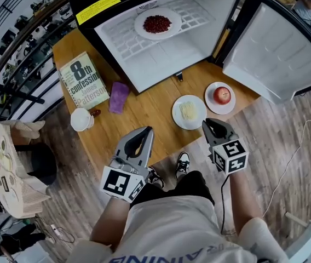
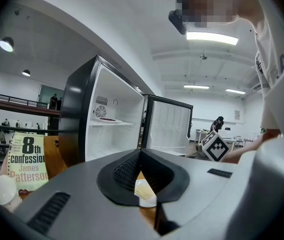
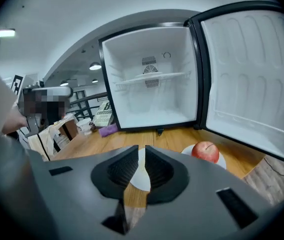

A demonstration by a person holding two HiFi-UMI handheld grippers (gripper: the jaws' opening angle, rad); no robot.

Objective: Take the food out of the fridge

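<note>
left gripper (image 1: 144, 132): jaws together, holding nothing. right gripper (image 1: 208, 124): jaws a narrow slit apart, empty (apple (image 1: 222, 95) nearby on table (image 1: 144, 111)). red food (image 1: 157, 23) lies inside open fridge (image 1: 144, 64).

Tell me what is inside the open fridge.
In the fridge, the wire shelf bears one white plate heaped with small red food. Below the shelf no other item shows. The pile hides the plate's centre; I cannot tell what the red pieces are.
</note>
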